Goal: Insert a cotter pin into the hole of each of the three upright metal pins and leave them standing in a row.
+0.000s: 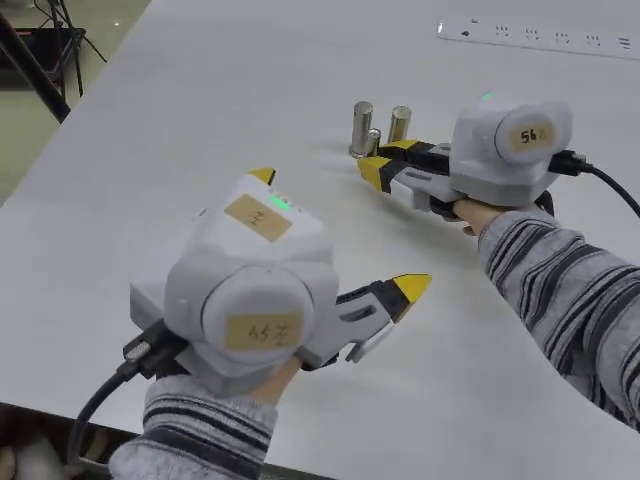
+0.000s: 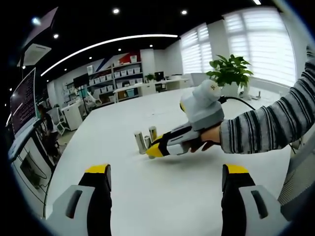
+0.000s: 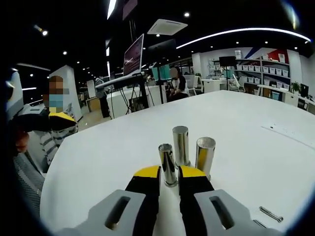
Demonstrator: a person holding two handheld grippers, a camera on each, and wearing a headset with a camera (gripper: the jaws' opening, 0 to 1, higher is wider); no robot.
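My right gripper [image 3: 169, 175] has its jaws drawn in to a narrow gap around the foot of the front pin [image 3: 167, 162], the shortest of the three metal pins [image 1: 362, 125]. They look to touch it on both sides, so I take it as gripped. The other two stand just behind it, at 12 and 2 o'clock from it in the right gripper view, bunched in a cluster rather than a row.

My left gripper [image 2: 167, 170] is spread wide with nothing in it, over bare worktop [image 2: 147, 196] and well apart from the pins. One cotter pin [image 3: 270, 213] lies flat on the worktop at about 4 o'clock from the cluster. I cannot make out the holes in the pins.

To do this step well, I'd hold the front pin low and upright and stay clear of its neighbours so they don't topple. I'd turn its hole toward the left gripper, which should take the cotter pin near one end, leaving the tip free.
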